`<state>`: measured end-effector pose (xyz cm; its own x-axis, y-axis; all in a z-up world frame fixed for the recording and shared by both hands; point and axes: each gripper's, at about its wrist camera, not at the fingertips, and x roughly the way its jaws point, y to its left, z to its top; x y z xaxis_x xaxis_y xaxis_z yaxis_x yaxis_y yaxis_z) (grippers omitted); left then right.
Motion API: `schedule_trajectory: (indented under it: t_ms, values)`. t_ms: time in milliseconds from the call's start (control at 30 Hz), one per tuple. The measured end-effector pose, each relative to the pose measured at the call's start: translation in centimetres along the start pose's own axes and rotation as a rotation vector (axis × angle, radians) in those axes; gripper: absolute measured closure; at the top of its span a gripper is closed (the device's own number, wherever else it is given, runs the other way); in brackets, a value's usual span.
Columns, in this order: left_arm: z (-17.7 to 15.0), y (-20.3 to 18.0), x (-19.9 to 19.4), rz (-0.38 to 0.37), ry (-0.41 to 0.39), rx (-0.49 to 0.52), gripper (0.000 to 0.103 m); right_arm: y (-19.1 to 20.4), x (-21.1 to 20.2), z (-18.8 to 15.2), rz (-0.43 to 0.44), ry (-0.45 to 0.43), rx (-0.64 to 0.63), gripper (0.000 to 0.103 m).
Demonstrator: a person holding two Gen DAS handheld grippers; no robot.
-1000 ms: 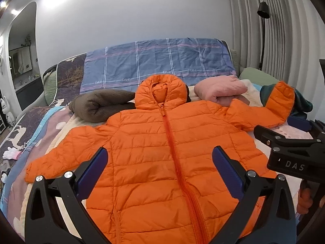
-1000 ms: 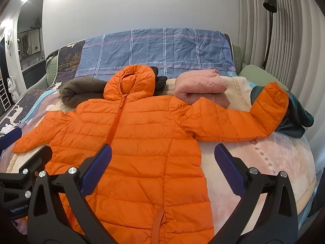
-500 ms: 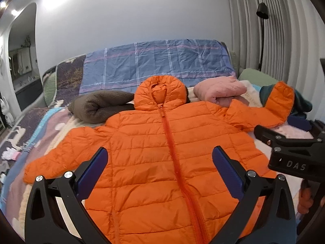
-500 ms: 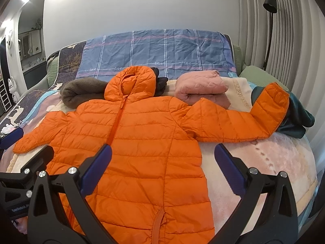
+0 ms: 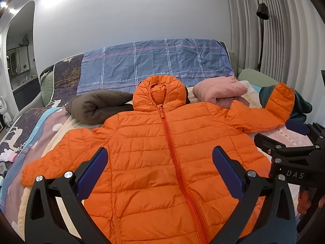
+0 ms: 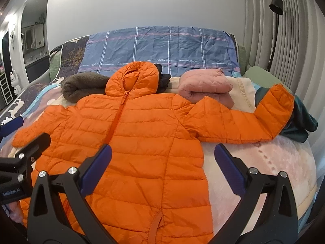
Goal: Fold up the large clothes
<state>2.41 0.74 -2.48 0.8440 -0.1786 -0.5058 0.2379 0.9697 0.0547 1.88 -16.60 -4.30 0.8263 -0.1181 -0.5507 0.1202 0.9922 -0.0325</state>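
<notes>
An orange hooded puffer jacket lies flat and zipped on the bed, front up, both sleeves spread out; it also shows in the right wrist view. Its right sleeve end rests on a dark teal garment. My left gripper is open and empty, hovering above the jacket's lower chest. My right gripper is open and empty, above the jacket's right side edge. The right gripper's body shows at the right of the left wrist view.
A brown fleece roll, a folded pink jacket and a dark teal garment lie behind and beside the jacket. A blue plaid sheet covers the headboard. A pink blanket lies at the right. A floor lamp stands by the curtains.
Both grippers stay open and nearly still; the left wrist view has drifted slightly, with the jacket sitting a little lower in the frame.
</notes>
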Motion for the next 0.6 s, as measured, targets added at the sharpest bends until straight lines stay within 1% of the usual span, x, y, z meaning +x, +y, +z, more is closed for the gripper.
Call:
schedule_trajectory:
  t_ms: [167,233,267,300,333,367,400,433,467,500,533,567,600]
  values:
    - [0.6,0.7,1.9,-0.017,0.028,-0.016,0.001,-0.2,0.7,0.5,-0.004,-0.006,-0.02,0.002]
    - [1.1,1.3,3.1,-0.011,0.04,-0.018,0.001,-0.8,1.4,1.0,0.041,-0.002,-0.023,0.002]
    - [1.5,1.7,3.8,-0.007,0.045,-0.018,0.001,-1.4,1.9,1.6,0.083,-0.004,-0.01,0.004]
    - [2.0,2.3,4.7,-0.006,0.047,-0.019,0.001,-2.0,2.4,2.3,0.123,-0.016,0.009,0.01]
    - [2.5,2.8,5.4,-0.006,0.049,-0.02,0.001,-2.4,2.8,3.1,0.147,-0.021,0.021,0.028]
    - [3.1,3.3,6.3,-0.009,0.05,-0.02,0.004,-2.9,3.7,4.1,0.173,-0.021,0.032,0.043]
    - [4.2,4.1,7.7,-0.012,0.053,-0.021,0.009,-3.5,5.1,5.7,0.215,-0.005,0.039,0.051]
    - [5.0,4.7,8.8,-0.014,0.058,-0.026,0.012,-3.8,6.6,7.0,0.258,0.02,0.04,0.065]
    - [5.9,5.3,10.0,-0.021,0.068,-0.037,0.018,-4.1,8.3,8.4,0.31,0.051,0.045,0.071]
    - [7.3,6.0,12.0,-0.047,0.088,-0.052,0.022,-4.4,10.5,10.0,0.375,0.087,0.062,0.071]
    - [8.2,6.4,13.4,-0.065,0.104,-0.062,0.022,-4.4,12.8,11.5,0.426,0.121,0.073,0.071]
    - [9.2,6.8,15.1,-0.082,0.123,-0.074,0.022,-4.4,14.3,12.6,0.436,0.137,0.078,0.07]
    - [10.2,7.1,16.9,-0.093,0.14,-0.085,0.022,-4.3,16.7,13.9,0.424,0.155,0.083,0.066]
